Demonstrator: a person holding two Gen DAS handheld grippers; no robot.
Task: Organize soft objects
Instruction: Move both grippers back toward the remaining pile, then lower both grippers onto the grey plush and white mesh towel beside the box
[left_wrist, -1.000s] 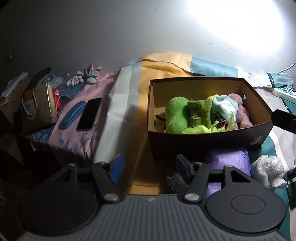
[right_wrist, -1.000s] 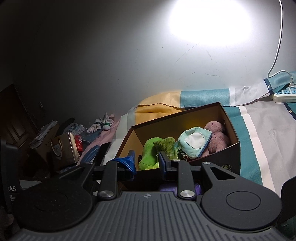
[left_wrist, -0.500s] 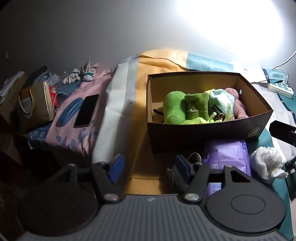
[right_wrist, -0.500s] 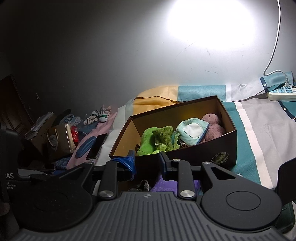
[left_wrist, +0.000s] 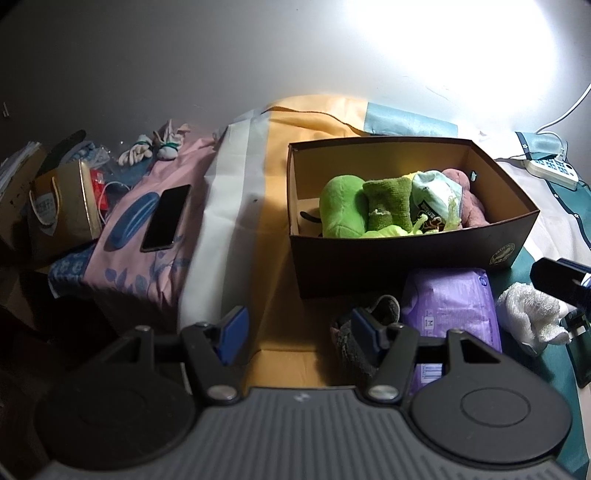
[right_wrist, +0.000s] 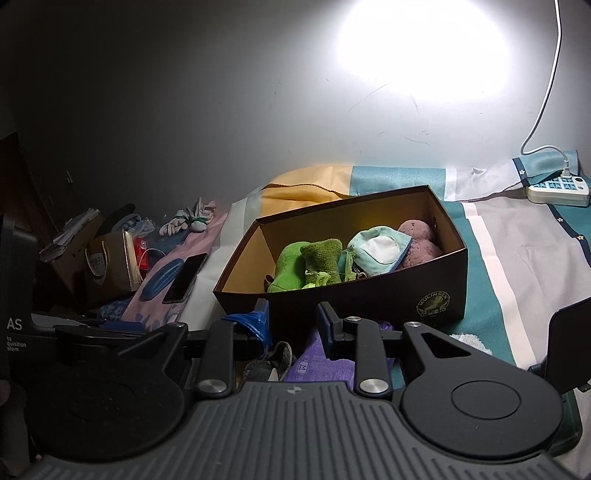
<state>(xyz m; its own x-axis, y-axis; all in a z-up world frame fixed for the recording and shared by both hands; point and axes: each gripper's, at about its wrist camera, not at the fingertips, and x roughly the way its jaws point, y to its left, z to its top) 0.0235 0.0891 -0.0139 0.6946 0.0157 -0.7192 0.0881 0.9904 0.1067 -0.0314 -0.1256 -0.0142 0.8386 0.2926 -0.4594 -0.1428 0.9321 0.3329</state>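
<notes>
Two grippers in play, both empty. Left gripper (left_wrist: 295, 326) stands with blue-padded jaws spread wide over yellow bedsheet, nothing between them; its right finger sits just in front of a crumpled grey fuzzy sock (left_wrist: 364, 332). At 3 o'clock from that sock, touching it, lies a flat purple plastic pack (left_wrist: 448, 306); further toward 3 o'clock, a bunched white knit cloth (left_wrist: 528, 314) on the teal stripe. In the right wrist view, right gripper (right_wrist: 293, 325) shows a narrower gap than the left, jaws apart, nothing pinched; below them the grey sock and purple pack. Left gripper's body stands at the far 9 o'clock edge of that view. At 12 o'clock from both grippers sits the dark brown open cardboard box (left_wrist: 406, 266), just behind the purple pack. Inside, from 9 to 3 o'clock: bright green plush toy (left_wrist: 341, 206), rolled olive-green towelling sock (left_wrist: 388, 203), pale blue and white baby hat (left_wrist: 436, 192), dusty pink plush (left_wrist: 469, 199). Toward 10 o'clock, well apart from the box, a black phone (left_wrist: 166, 218) lies on a pink patterned pillow (left_wrist: 147, 266); beyond it a gold paper gift bag (left_wrist: 62, 206). At 2 o'clock, a white power strip (right_wrist: 557, 190) by the wall.
</notes>
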